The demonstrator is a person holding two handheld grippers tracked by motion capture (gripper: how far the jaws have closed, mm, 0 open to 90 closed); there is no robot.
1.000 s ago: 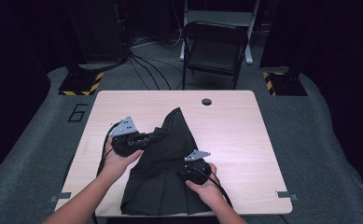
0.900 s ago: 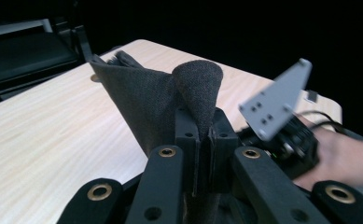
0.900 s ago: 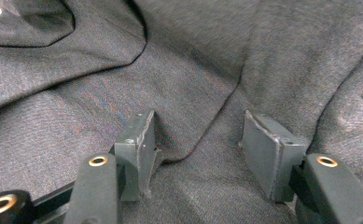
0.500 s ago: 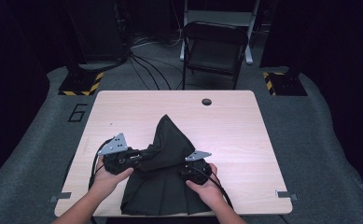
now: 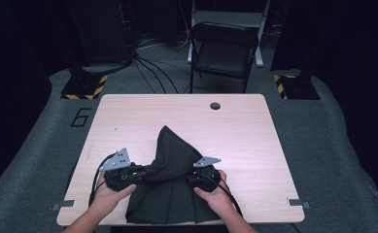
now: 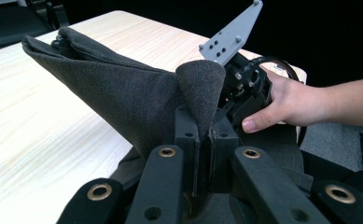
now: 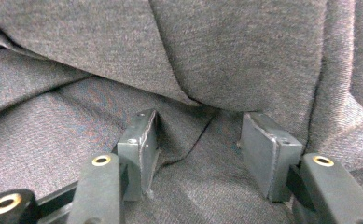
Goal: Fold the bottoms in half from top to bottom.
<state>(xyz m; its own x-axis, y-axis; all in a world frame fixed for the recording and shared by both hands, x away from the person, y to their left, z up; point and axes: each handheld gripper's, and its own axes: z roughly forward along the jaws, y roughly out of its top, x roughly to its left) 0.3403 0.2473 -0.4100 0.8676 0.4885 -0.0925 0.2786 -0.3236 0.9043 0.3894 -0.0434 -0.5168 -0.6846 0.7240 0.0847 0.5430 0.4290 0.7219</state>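
A dark grey cloth (image 5: pixel 169 189) lies bunched on the wooden table (image 5: pixel 254 141), rising to a peak toward the middle. My left gripper (image 5: pixel 149 171) reaches in from the left and is shut on a fold of the cloth. In the left gripper view that fold (image 6: pixel 200 91) stands up as a cone out of the closed left gripper (image 6: pixel 206 119). My right gripper (image 5: pixel 190 178) sits at the cloth's right side, held in a hand (image 6: pixel 286 100). In the right gripper view the right gripper (image 7: pixel 198 140) has its jaws apart, resting on the cloth (image 7: pixel 226 51) with a seam running between them.
A cable hole (image 5: pixel 215 105) sits near the table's far edge. Behind the table stands a black folding chair (image 5: pixel 223 53). Yellow-and-black striped bases (image 5: pixel 84 86) stand on the floor at both far corners, with cables between them. Bare wood lies left, right and beyond the cloth.
My left gripper has moved toward the near edge and down, taking its fold of cloth along, so the cloth's left side is drawn in. The right gripper has stayed put.
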